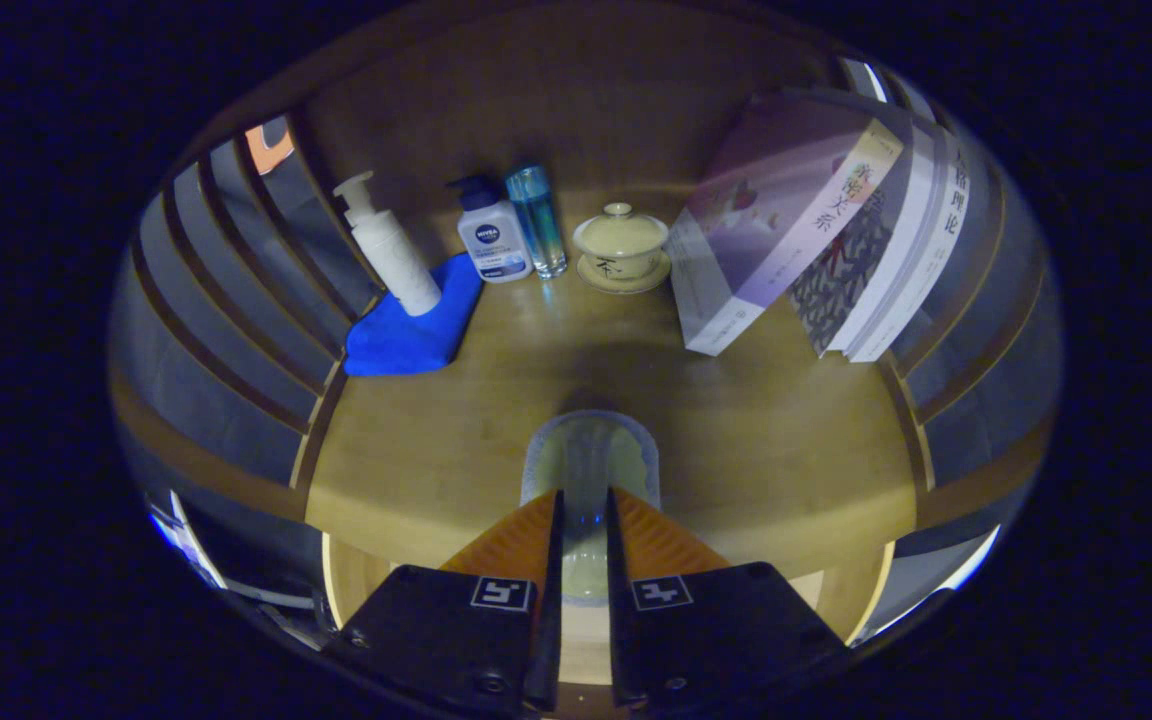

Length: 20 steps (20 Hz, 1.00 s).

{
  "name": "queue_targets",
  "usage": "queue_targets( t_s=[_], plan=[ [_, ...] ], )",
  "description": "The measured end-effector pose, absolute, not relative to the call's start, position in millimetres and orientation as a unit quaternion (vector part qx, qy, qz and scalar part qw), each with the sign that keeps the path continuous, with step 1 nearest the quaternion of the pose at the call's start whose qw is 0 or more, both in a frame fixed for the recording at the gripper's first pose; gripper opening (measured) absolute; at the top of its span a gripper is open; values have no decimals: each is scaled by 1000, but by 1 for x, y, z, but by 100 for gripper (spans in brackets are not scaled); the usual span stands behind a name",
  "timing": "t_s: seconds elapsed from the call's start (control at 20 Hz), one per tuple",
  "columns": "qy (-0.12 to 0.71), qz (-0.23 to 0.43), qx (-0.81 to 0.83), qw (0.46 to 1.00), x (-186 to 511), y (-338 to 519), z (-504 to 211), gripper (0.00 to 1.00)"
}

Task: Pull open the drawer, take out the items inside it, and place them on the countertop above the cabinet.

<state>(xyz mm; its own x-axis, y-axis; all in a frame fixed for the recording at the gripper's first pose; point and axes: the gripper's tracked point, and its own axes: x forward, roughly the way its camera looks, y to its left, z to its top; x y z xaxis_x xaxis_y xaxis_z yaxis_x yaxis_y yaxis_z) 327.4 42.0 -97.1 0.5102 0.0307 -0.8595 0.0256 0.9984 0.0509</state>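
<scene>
While the gripper (584, 520) points forward over the wooden countertop (756, 450), its two fingers sit nearly closed, pinching the near rim of a clear glass cup (591, 455) between them. That cup extends straight ahead of the fingertips, its mouth toward the camera, apparently just above or on the front of the countertop; contact cannot be judged. Farther back stand a white pump bottle (388, 245) on a blue cloth (406, 335), a small blue-capped bottle (491, 232), a slim blue bottle (538, 220), a lidded tea bowl (622, 245) and leaning books (816, 220). Setting down likely needs only a short lowering.
</scene>
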Motion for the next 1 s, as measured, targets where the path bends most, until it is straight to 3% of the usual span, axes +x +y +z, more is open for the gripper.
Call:
queue_targets(
  t_s=[0.5, 0.65, 1.0],
  plan=[
    [456, 38, 77, 886, 334, 54, -102, 30],
    [430, 48, 89, 897, 329, 57, -95, 84],
    [320, 51, 55, 944, 292, 64, -49, 84]
  ],
)
